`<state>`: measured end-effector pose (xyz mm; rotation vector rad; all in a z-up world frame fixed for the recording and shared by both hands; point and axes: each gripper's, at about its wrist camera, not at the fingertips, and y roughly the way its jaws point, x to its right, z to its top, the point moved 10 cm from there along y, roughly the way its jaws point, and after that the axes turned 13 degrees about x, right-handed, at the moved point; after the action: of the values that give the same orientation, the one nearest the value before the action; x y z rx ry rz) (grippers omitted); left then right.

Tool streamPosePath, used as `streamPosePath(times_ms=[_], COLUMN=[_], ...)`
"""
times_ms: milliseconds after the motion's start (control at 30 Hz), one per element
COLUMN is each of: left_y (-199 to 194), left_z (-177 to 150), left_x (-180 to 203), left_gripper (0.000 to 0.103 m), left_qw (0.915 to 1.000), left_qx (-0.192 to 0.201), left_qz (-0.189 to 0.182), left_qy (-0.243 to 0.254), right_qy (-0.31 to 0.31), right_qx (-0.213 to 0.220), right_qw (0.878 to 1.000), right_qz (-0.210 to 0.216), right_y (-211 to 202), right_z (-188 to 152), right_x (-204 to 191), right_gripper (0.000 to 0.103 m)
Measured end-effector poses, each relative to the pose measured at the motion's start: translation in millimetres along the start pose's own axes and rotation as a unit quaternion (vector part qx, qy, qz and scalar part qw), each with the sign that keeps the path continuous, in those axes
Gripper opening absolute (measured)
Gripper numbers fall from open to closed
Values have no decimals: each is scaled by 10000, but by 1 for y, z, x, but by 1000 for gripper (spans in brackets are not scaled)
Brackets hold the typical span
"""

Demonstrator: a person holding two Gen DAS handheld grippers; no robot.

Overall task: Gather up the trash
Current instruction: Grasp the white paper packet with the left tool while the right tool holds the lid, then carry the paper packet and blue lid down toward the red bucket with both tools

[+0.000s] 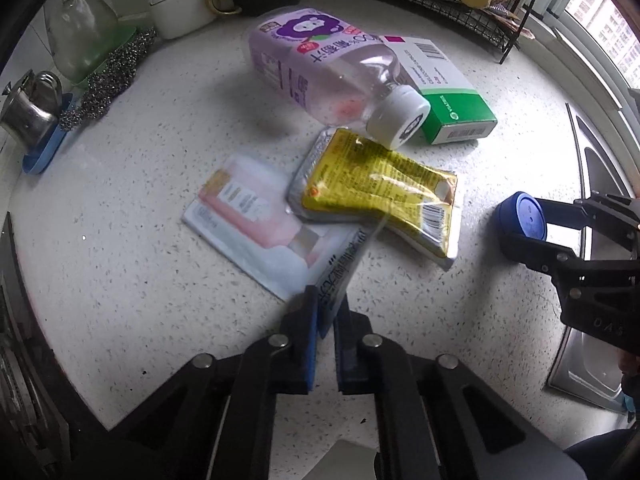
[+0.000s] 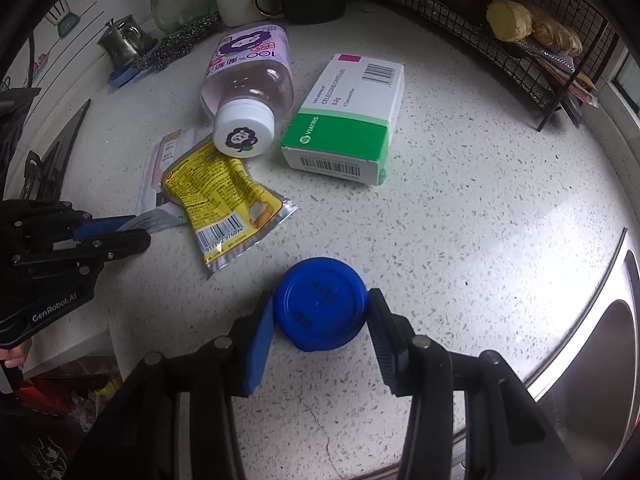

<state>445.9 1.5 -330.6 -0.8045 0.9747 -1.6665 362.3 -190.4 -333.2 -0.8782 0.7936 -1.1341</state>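
My left gripper (image 1: 325, 312) is shut on the near edge of a white and pink sachet (image 1: 256, 216) that lies on the speckled counter (image 1: 140, 240). A yellow foil packet (image 1: 372, 188) lies partly on the sachet. My right gripper (image 2: 320, 312) is shut on a blue lid (image 2: 320, 308) resting on the counter; it also shows in the left wrist view (image 1: 520, 216). A purple-labelled plastic bottle (image 2: 248, 76) with a white cap lies on its side, next to a green and white medicine box (image 2: 348, 120). The yellow packet (image 2: 224, 200) lies left of the lid.
A steel sink (image 2: 600, 344) is at the right. A black wire rack (image 2: 520, 32) with ginger stands at the back right. A white lidded pot (image 1: 180, 4), a dark mug, steel scourers (image 1: 112, 76) and a small metal jug (image 1: 28, 108) line the back left wall.
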Motion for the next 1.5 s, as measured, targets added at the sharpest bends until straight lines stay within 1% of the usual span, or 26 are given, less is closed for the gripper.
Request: streamPosePath(times_ms=[33,100,167,333,433,567,700,867,1000,1233,1367,1500], left_y=[0,-2,-7,-33,-50,-76,-98,-125,-146,-192,-215,-241], left_z=[0,0,0,0,1,1,0,-6,-14,-37,-57,-88], left_x=[2,3,2,-12,-19,-29,-31,-31,-32,-30,-27,-21], left_gripper=[1,0,0,0,0,0,0,0,0,0,0,0], left_qw=[10000,9999,9998,9981,9970,9959,9943,9924,9907,9866,9846,9825], left_qx=[9,41,97,294,395,507,622,788,908,1205,1318,1411], left_qz=[6,95,126,236,317,495,646,691,774,844,905,969], left_qy=[-1,-2,-150,-484,-581,-571,-577,-638,-657,-706,-712,-741], right_qy=[20,65,78,146,185,156,85,-9,-52,-224,-291,-315], right_qx=[-6,-9,12,82,141,264,364,574,740,1003,1141,1236], right_qw=[10000,10000,10000,9998,9996,9992,9988,9978,9965,9938,9920,9905], right_qz=[20,47,31,96,176,240,308,341,375,417,461,507], right_y=[-1,-3,-8,-24,-35,-50,-66,-90,-113,-146,-166,-186], right_z=[-2,-4,-6,-4,-2,5,9,17,18,14,0,-22], right_x=[1,4,7,7,3,-11,-22,-40,-50,-89,-107,-126], right_gripper=[43,43,43,43,43,43,43,43,43,43,43,43])
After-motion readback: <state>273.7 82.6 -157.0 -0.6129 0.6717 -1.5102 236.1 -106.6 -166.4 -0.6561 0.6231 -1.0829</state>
